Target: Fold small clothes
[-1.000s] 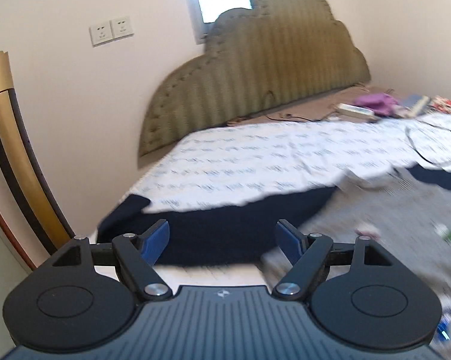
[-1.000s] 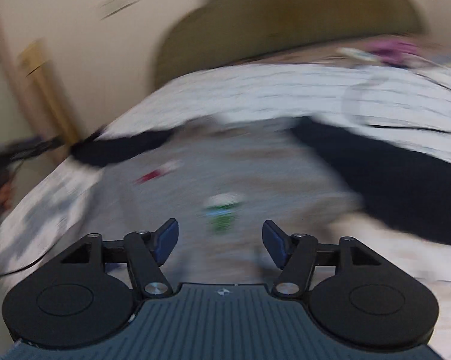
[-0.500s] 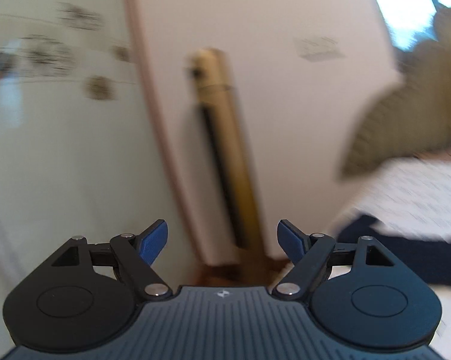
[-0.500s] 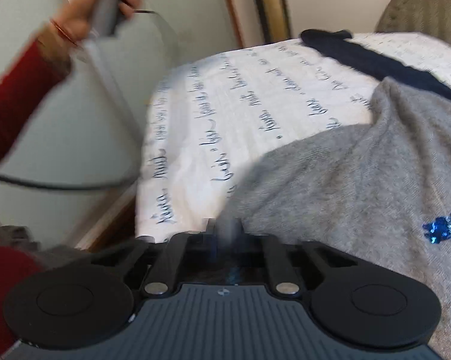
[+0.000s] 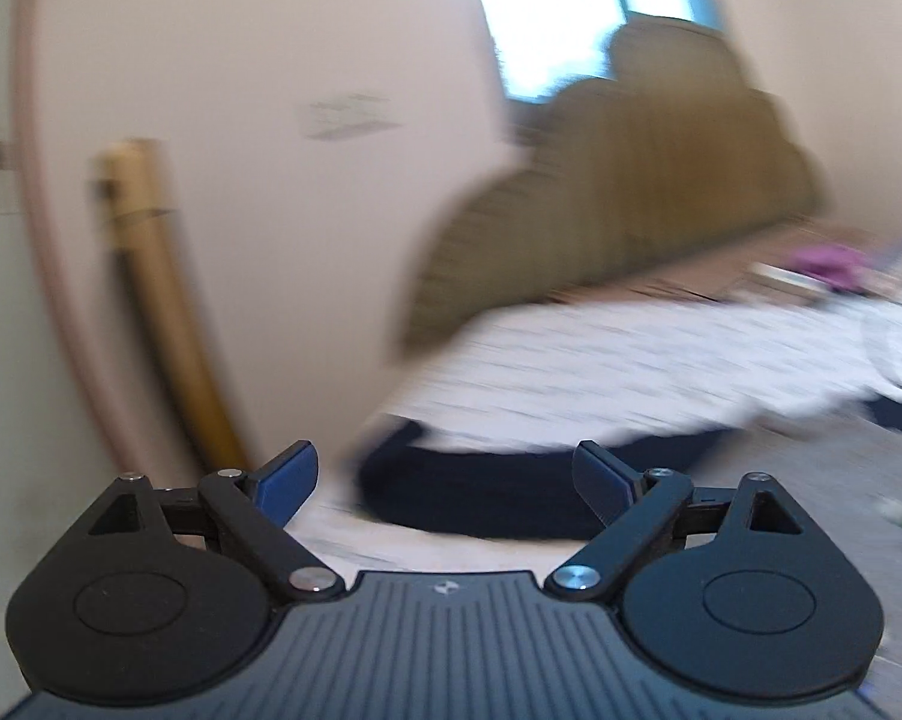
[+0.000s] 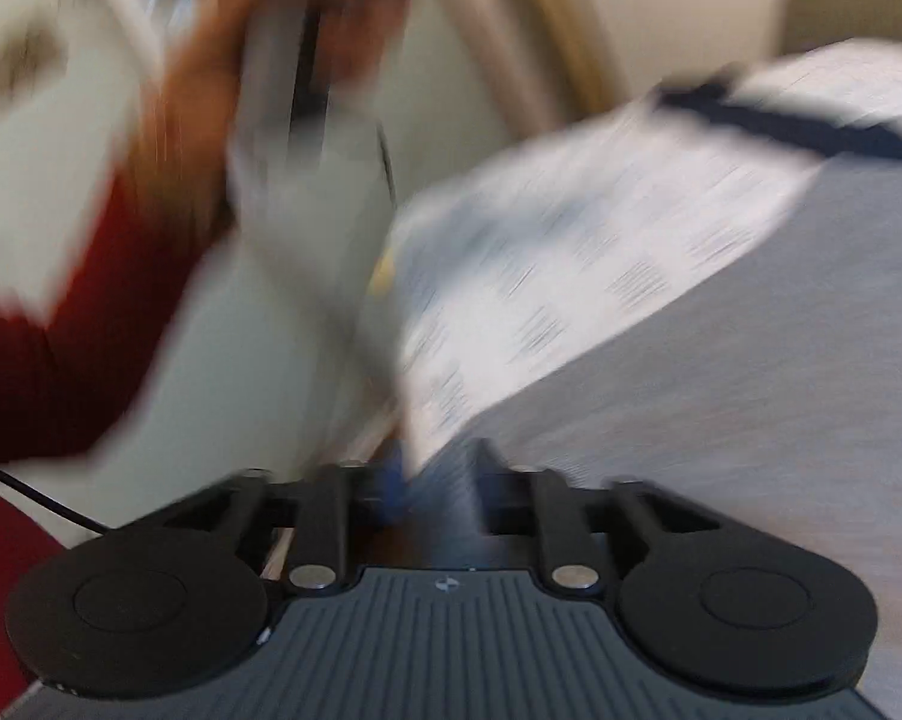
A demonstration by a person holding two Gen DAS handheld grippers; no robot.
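Observation:
A grey knit garment (image 6: 751, 372) lies on the bed's white patterned sheet (image 6: 571, 252). My right gripper (image 6: 432, 480) is shut on the garment's near edge at the bed's corner; the view is blurred. My left gripper (image 5: 444, 480) is open and empty, held in the air past the bed's near corner, with the grey garment (image 5: 841, 468) at its far right. A dark navy band (image 5: 499, 492) of bedding lies just beyond its fingertips.
An olive padded headboard (image 5: 631, 180) stands behind the bed under a window. A gold and black post (image 5: 156, 312) leans on the wall at left. Clutter (image 5: 823, 264) lies at the bed's far end. The person's red-sleeved arm (image 6: 60, 360) shows at left in the right wrist view.
My right gripper closed on the grey garment's edge and is moving fast. My left gripper swung left toward the wall, then back right toward the bed, staying open.

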